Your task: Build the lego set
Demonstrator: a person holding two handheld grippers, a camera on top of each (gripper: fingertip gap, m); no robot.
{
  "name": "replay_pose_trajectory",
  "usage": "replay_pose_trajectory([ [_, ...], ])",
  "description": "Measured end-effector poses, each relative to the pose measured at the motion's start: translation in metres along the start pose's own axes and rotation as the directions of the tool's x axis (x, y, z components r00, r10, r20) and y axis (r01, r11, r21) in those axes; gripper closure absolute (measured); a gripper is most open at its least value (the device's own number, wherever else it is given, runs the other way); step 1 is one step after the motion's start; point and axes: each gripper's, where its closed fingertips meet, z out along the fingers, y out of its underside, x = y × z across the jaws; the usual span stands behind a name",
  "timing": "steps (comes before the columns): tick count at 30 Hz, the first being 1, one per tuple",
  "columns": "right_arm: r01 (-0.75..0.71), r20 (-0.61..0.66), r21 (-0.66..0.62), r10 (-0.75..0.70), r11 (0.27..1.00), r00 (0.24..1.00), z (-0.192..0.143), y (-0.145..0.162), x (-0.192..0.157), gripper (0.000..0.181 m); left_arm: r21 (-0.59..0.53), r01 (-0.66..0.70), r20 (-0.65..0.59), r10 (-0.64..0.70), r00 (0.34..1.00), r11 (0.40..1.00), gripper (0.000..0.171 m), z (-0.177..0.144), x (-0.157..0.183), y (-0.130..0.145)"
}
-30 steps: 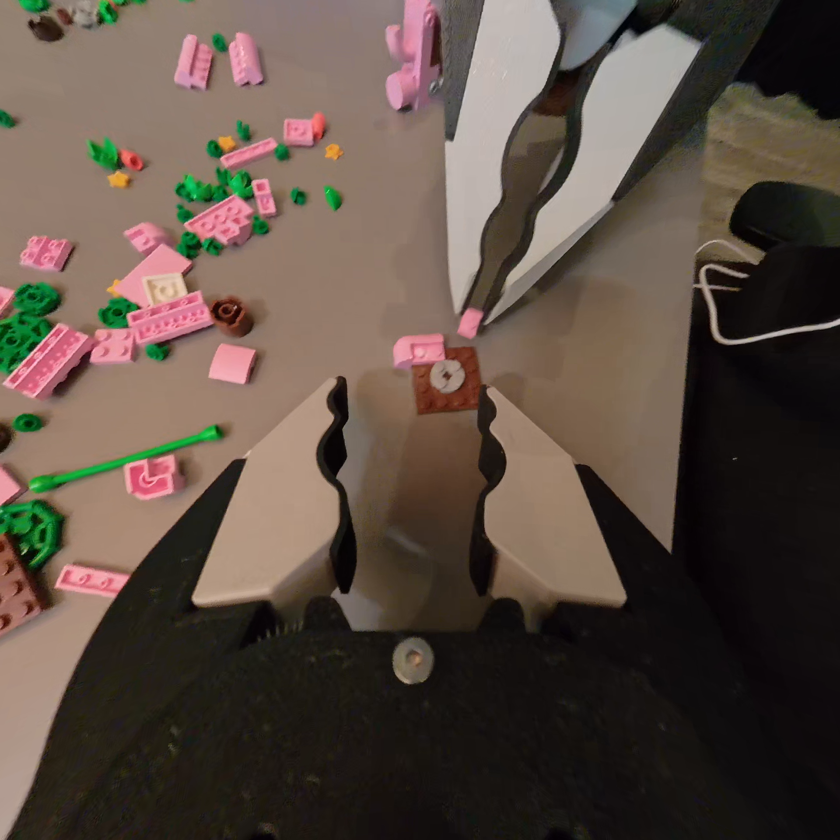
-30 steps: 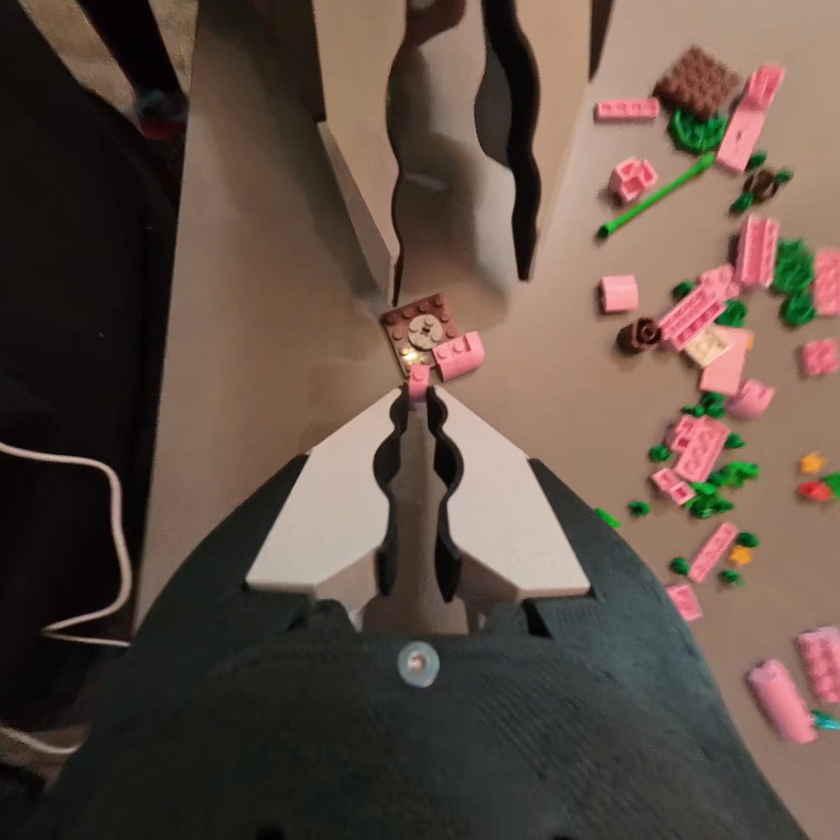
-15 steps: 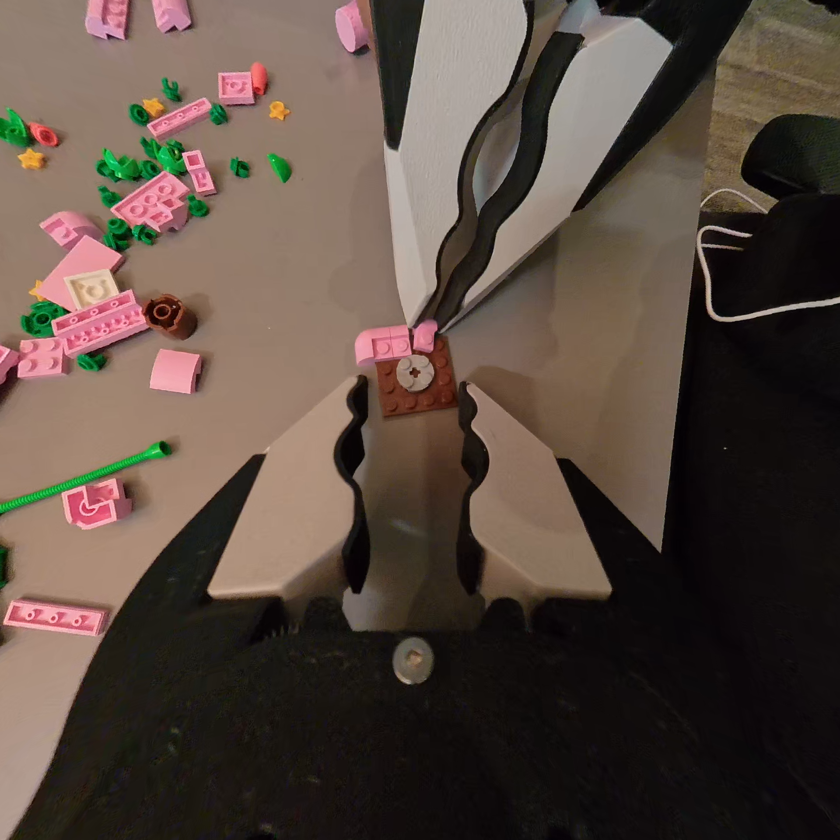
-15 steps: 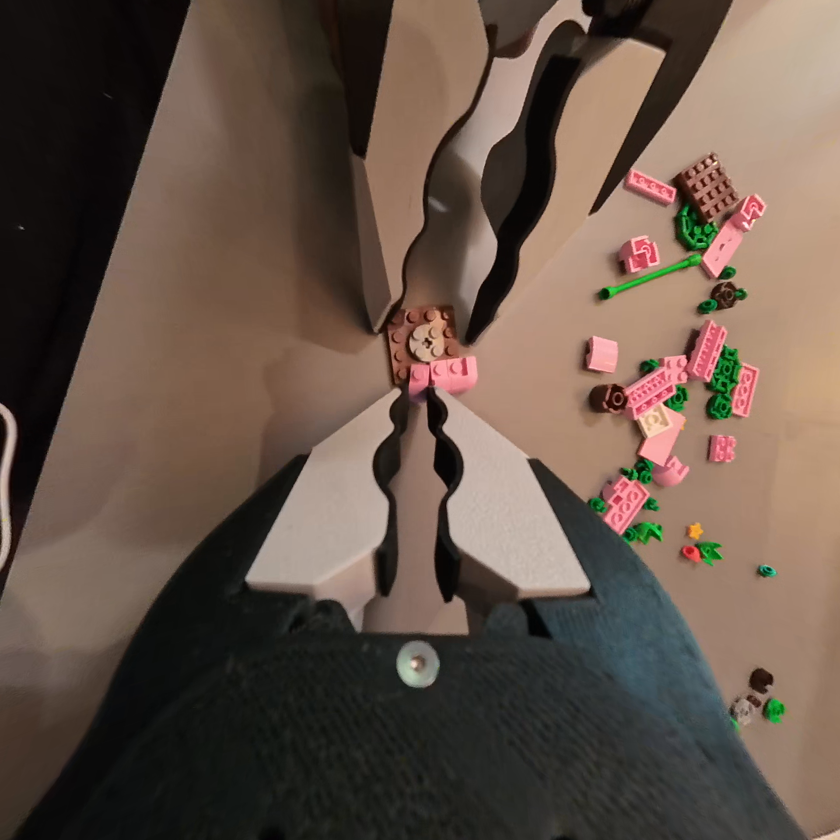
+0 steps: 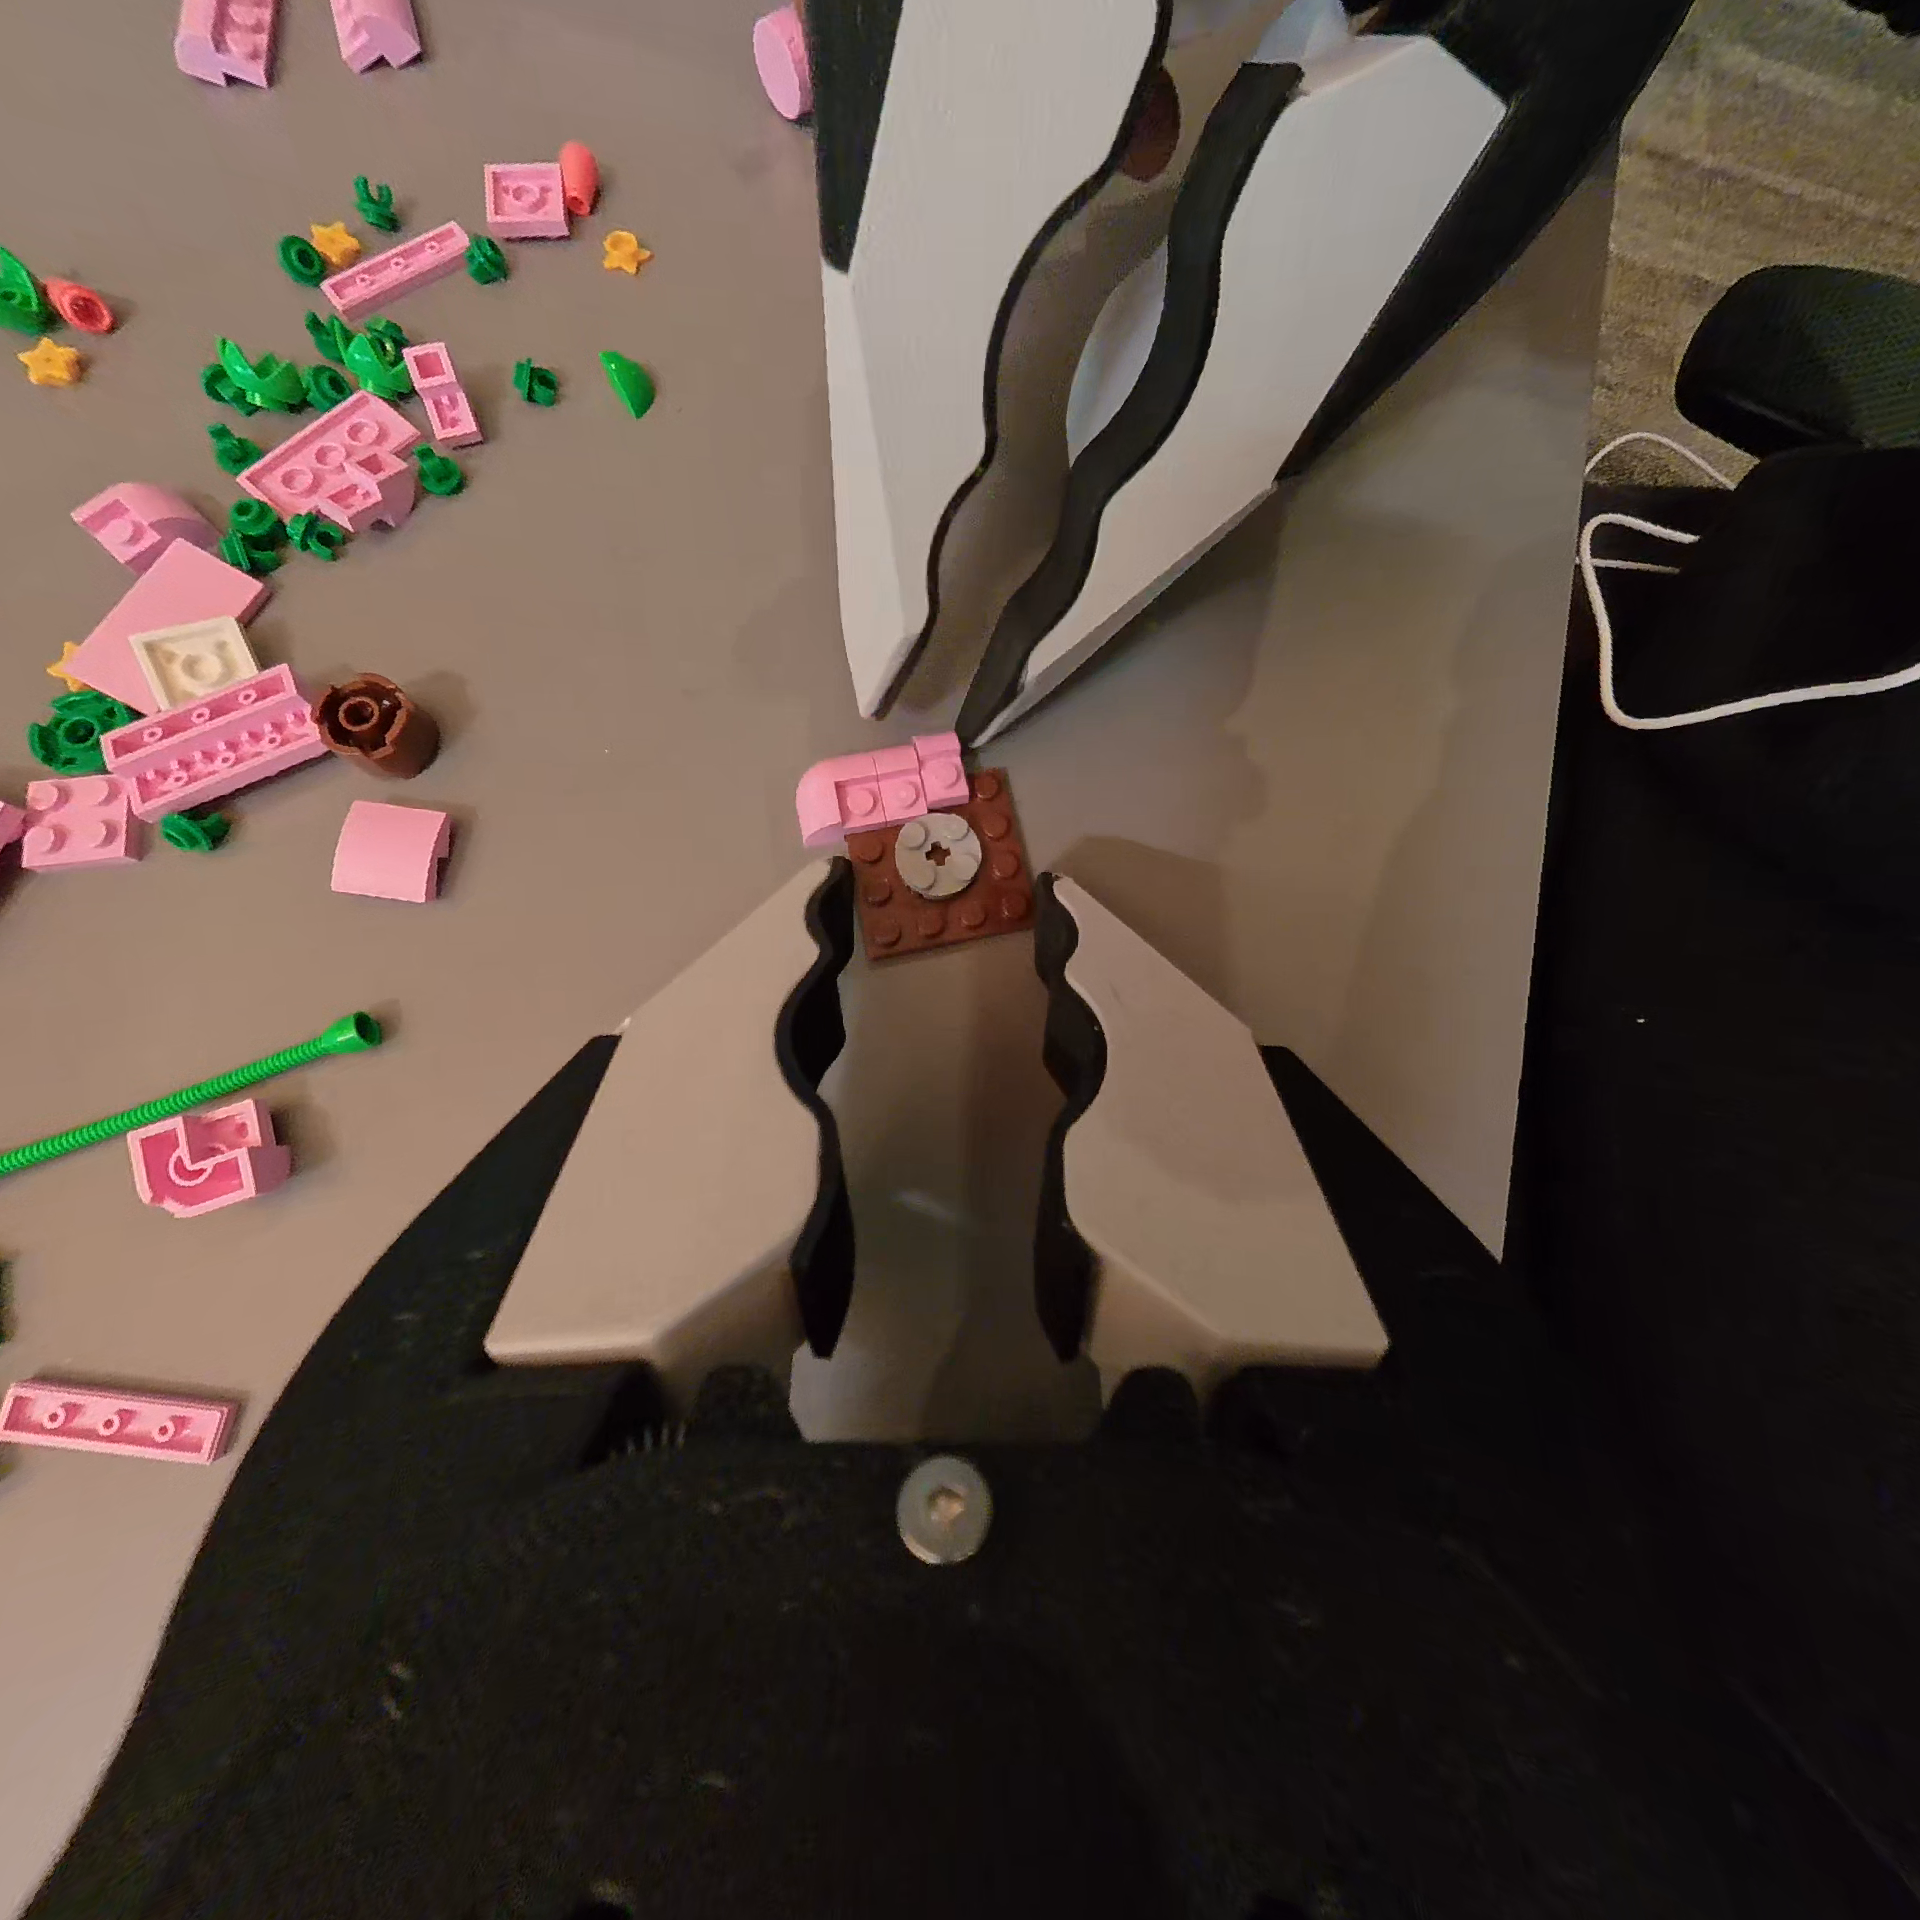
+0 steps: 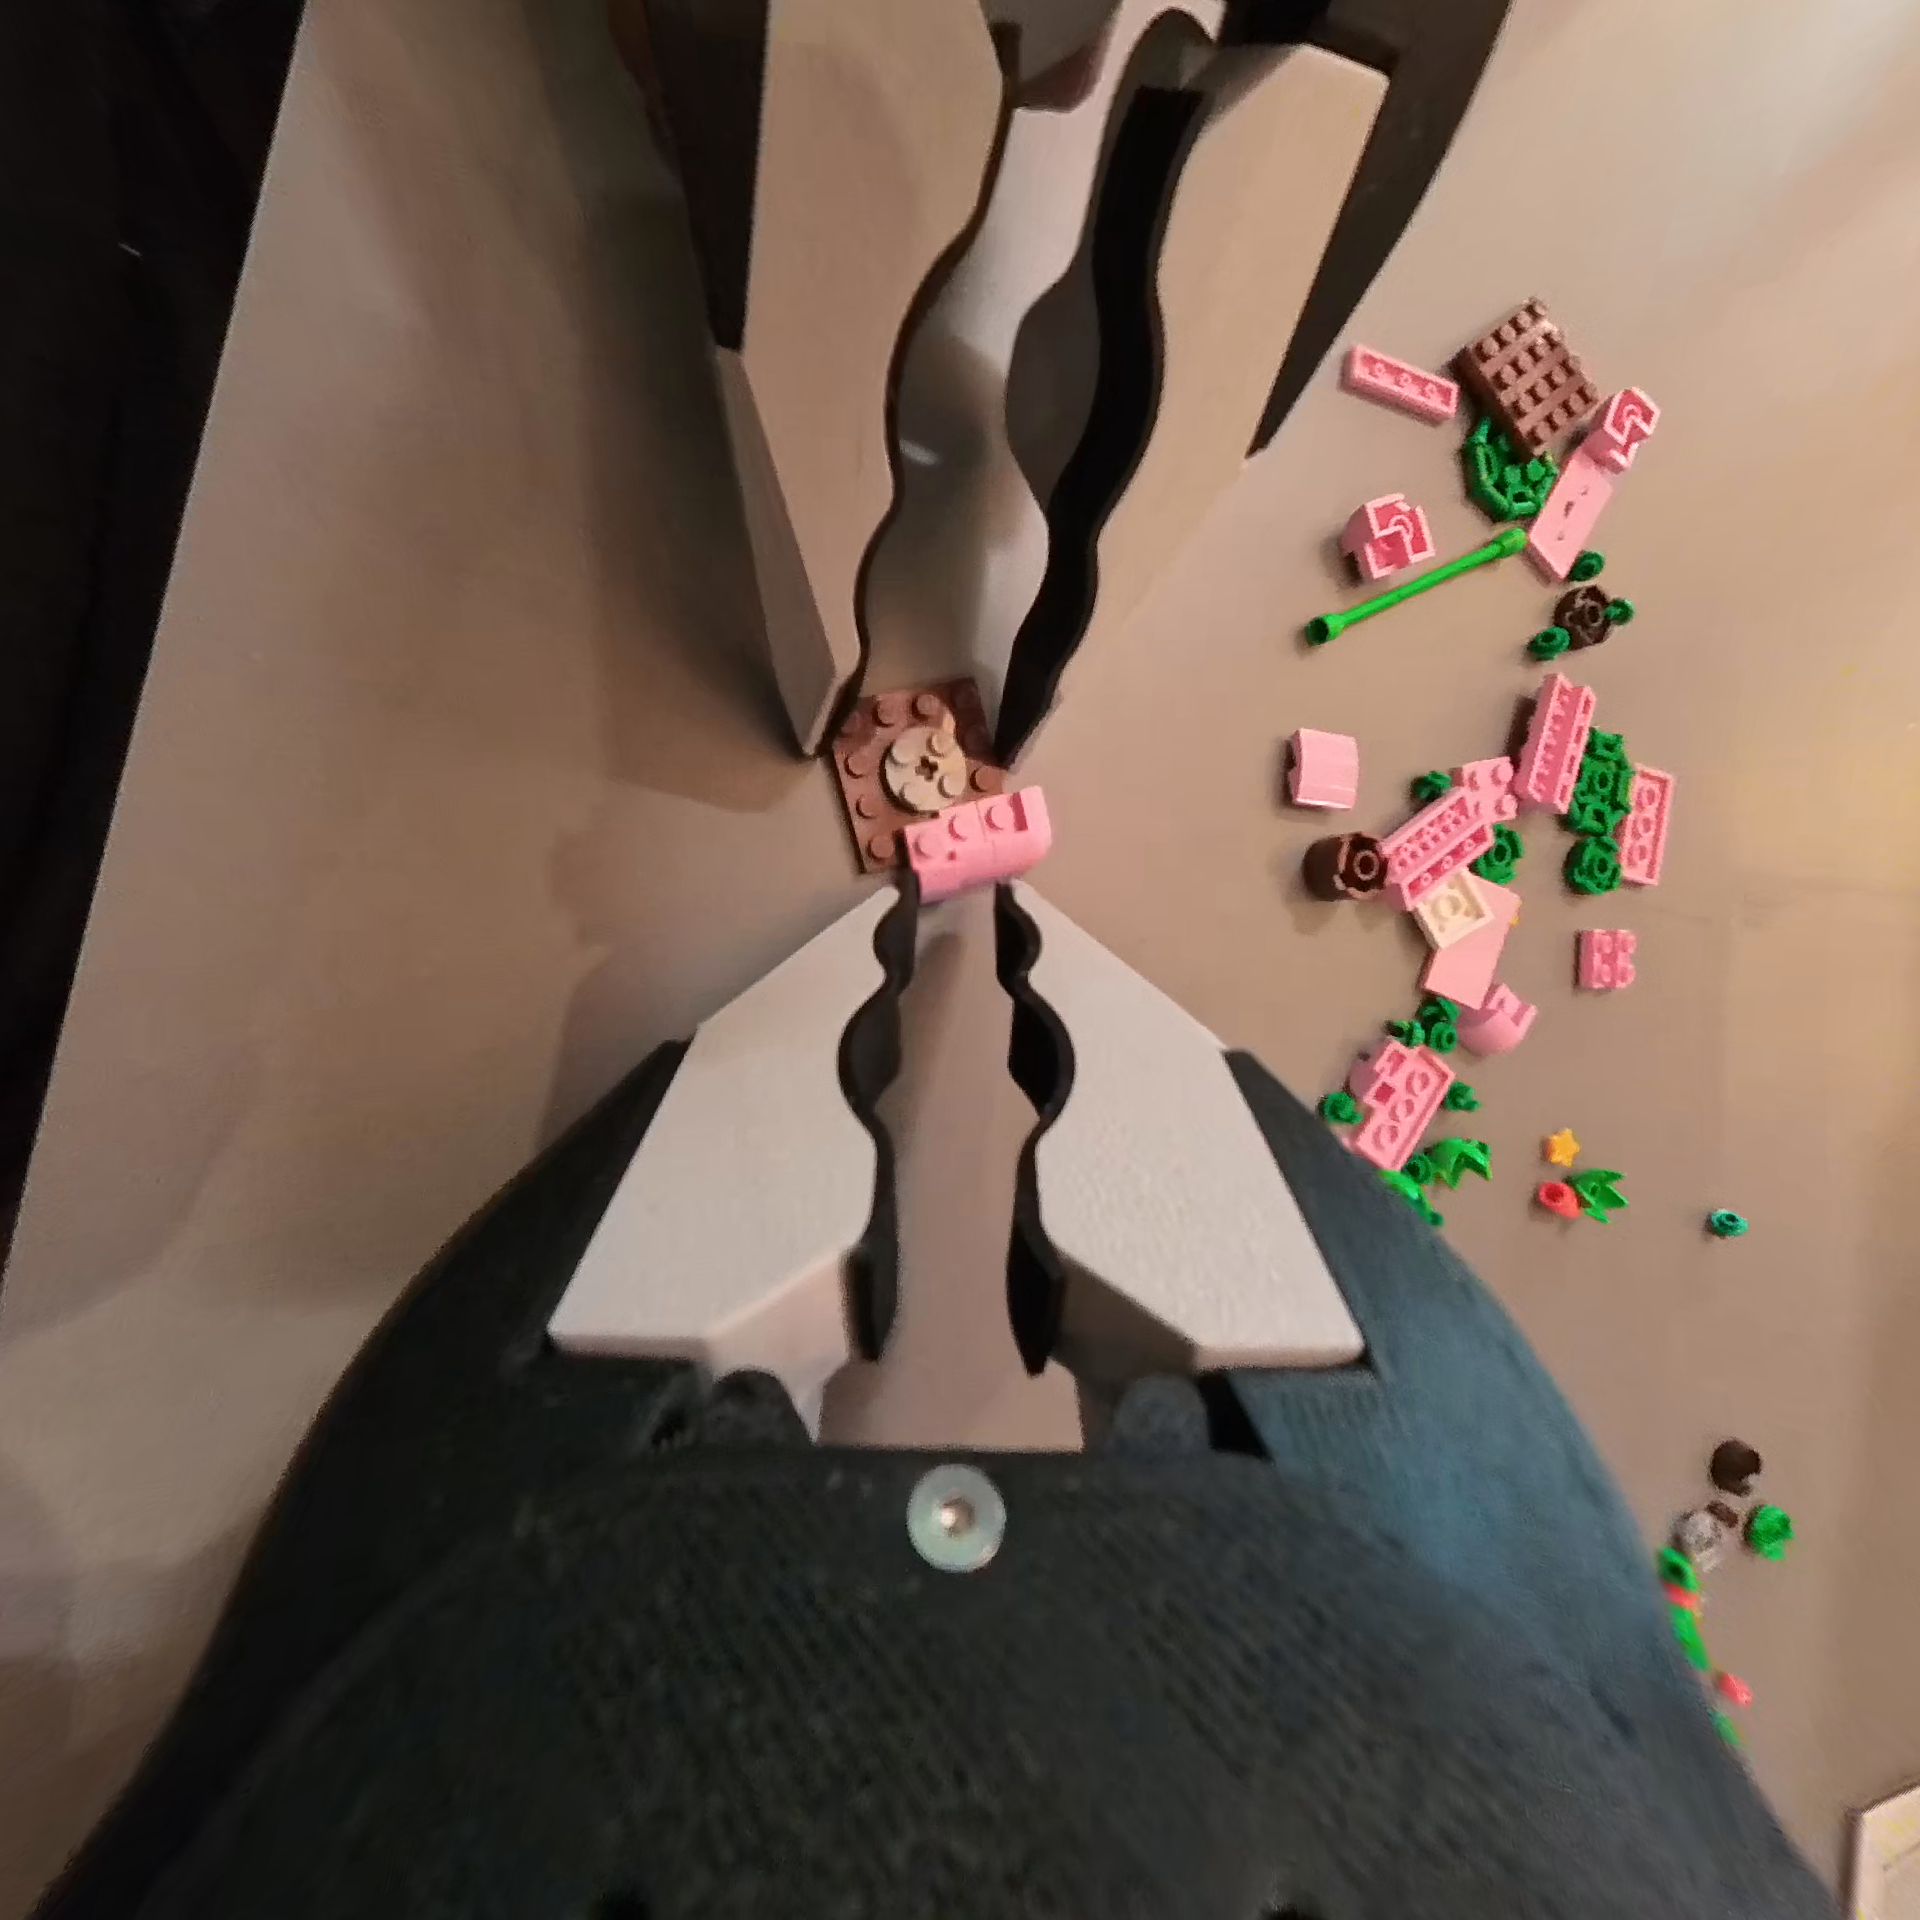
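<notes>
Basically all on the grey table [image 5: 644,644], near its edge. Left gripper [image 5: 935,894] sits with jaws spread about plate-width, fingertips flanking the near corners of the brown plate [image 5: 940,904]; contact looks likely but no firm clamp is visible. Right gripper [image 6: 951,904] faces it from the opposite side, jaws narrowly parted, tips right at the small pink brick [image 6: 940,857], apparently just let go or barely touching.

Key relation: the pink row [image 5: 883,795], curved piece plus small brick, runs along the plate's far edge as seen from the left wrist, long axis crosswise to both grippers' fingers. Right gripper is nearer to it; left is nearer to the plate's bare side. Grey round tile [image 5: 938,854] sits mid-plate.

Loose pink and green parts [image 5: 312,468] lie well off to the left.

No brands or readable writing visible.
</notes>
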Motion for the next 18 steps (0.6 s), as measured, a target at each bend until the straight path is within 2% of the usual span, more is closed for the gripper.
replay_pose_trajectory([
  [4,-0.073,-0.022,0.022,0.074,0.997,0.997,-0.0047,0.0023,0.0021,0.167,0.0,0.002,-0.001,-0.002,1.0,1.0,0.138,0.0,-0.0001,0.0],
  [8,-0.142,-0.02,0.074,0.143,0.987,0.989,-0.008,-0.0028,-0.0018,0.176,0.001,0.004,-0.003,-0.004,1.0,1.0,0.138,-0.0001,-0.0002,0.0],
  [18,-0.156,-0.006,0.066,0.157,0.986,0.988,0.0,-0.0053,-0.0067,0.18,0.0,0.003,-0.002,-0.003,1.0,1.0,0.139,0.0001,0.0,0.0],
])
